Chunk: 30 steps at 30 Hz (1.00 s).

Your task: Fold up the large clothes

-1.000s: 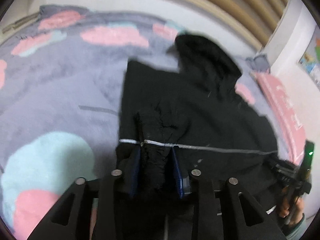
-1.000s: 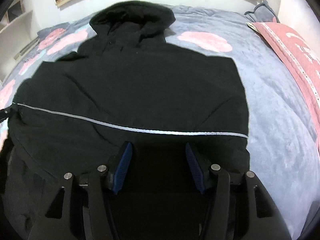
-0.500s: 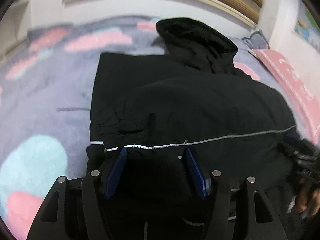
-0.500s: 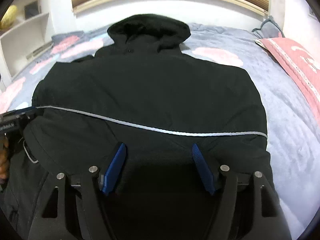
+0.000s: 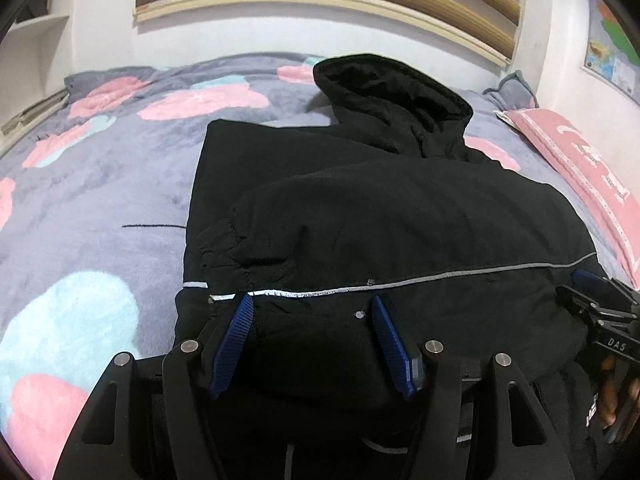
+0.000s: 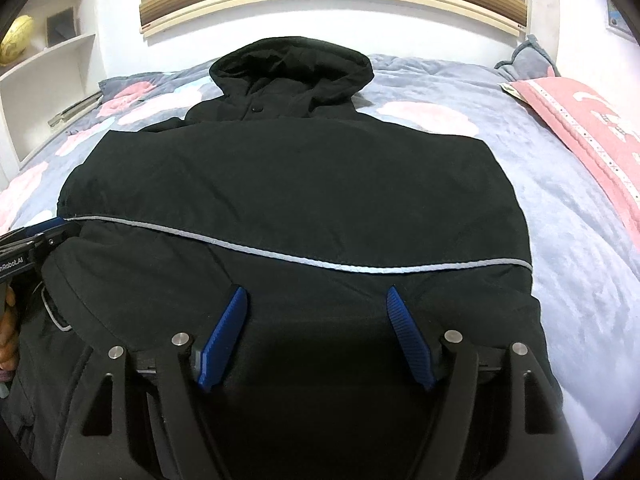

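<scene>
On grey cloud-print blanket (image 5: 100, 184): black hooded padded jacket (image 6: 288, 184). Left gripper (image 5: 312, 320) and right gripper (image 6: 316, 312) spread, apparently empty. Regrip hem evenly, fold square.

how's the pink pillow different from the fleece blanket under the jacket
The pink pillow is one plain pink with white print and a stitched border; the fleece blanket is grey-lilac with pink and pale blue patches. The pillow lies at the right edge; the blanket spreads under the black jacket. Both lie flat.

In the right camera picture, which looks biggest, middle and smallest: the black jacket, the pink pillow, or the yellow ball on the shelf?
1. Black jacket, biggest by far.
2. Pink pillow.
3. Yellow ball, smallest, though it sits farther away, so it may only look that tiny.
</scene>
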Tool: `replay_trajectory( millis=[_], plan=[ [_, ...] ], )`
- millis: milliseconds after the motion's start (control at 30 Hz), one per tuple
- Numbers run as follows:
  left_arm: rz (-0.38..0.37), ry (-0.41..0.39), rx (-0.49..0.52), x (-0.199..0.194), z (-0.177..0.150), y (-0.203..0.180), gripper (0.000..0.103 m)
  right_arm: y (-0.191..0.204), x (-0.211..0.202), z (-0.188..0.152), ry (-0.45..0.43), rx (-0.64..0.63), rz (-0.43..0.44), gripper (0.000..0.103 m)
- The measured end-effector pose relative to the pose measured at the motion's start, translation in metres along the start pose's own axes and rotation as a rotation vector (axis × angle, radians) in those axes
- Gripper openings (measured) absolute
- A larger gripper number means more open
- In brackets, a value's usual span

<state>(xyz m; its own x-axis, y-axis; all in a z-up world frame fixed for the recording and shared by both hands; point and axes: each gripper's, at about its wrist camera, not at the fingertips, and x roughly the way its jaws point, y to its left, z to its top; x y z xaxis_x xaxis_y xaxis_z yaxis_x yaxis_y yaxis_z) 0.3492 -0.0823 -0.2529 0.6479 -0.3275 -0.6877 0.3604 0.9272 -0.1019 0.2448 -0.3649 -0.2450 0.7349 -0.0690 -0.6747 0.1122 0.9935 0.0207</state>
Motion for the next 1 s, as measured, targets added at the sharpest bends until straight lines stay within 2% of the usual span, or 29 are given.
replay_trajectory(
  millis=[167, 267, 333, 400, 500, 567, 633, 700, 767, 833, 900, 1000],
  plan=[
    [-0.035, -0.03, -0.024, -0.01, -0.004, 0.004, 0.064, 0.001, -0.007, -0.003, -0.008, 0.006, 0.003, 0.079],
    [-0.04, 0.0, -0.026, -0.008, 0.001, 0.005, 0.064, 0.004, -0.005, -0.001, 0.012, -0.001, -0.012, 0.08],
    [-0.025, 0.046, -0.004, -0.008, 0.008, 0.001, 0.064, 0.005, -0.004, 0.002, 0.044, -0.005, -0.019, 0.08],
    [-0.013, 0.095, 0.004, -0.016, 0.022, -0.002, 0.064, 0.006, -0.005, 0.01, 0.114, -0.006, -0.023, 0.081],
    [-0.082, 0.103, -0.038, -0.047, 0.062, -0.002, 0.064, 0.003, -0.017, 0.03, 0.233, 0.014, 0.0, 0.081],
    [-0.097, 0.08, -0.049, -0.071, 0.095, -0.002, 0.064, -0.002, -0.03, 0.048, 0.266, 0.051, 0.024, 0.081],
    [-0.125, 0.062, -0.069, -0.09, 0.127, 0.0, 0.064, -0.007, -0.045, 0.068, 0.262, 0.08, 0.029, 0.081],
    [-0.167, 0.05, -0.096, -0.103, 0.157, 0.002, 0.064, -0.014, -0.063, 0.1, 0.238, 0.099, 0.018, 0.081],
    [-0.178, 0.03, -0.092, -0.112, 0.186, 0.001, 0.064, -0.023, -0.077, 0.137, 0.199, 0.111, 0.007, 0.081],
    [-0.171, 0.011, -0.071, -0.114, 0.211, -0.004, 0.065, -0.028, -0.082, 0.167, 0.161, 0.121, 0.003, 0.081],
    [-0.178, 0.001, -0.06, -0.109, 0.233, -0.008, 0.07, -0.037, -0.081, 0.202, 0.124, 0.14, 0.001, 0.081],
    [-0.184, 0.003, -0.053, -0.088, 0.259, -0.012, 0.075, -0.043, -0.06, 0.237, 0.114, 0.151, 0.007, 0.081]
  ],
)
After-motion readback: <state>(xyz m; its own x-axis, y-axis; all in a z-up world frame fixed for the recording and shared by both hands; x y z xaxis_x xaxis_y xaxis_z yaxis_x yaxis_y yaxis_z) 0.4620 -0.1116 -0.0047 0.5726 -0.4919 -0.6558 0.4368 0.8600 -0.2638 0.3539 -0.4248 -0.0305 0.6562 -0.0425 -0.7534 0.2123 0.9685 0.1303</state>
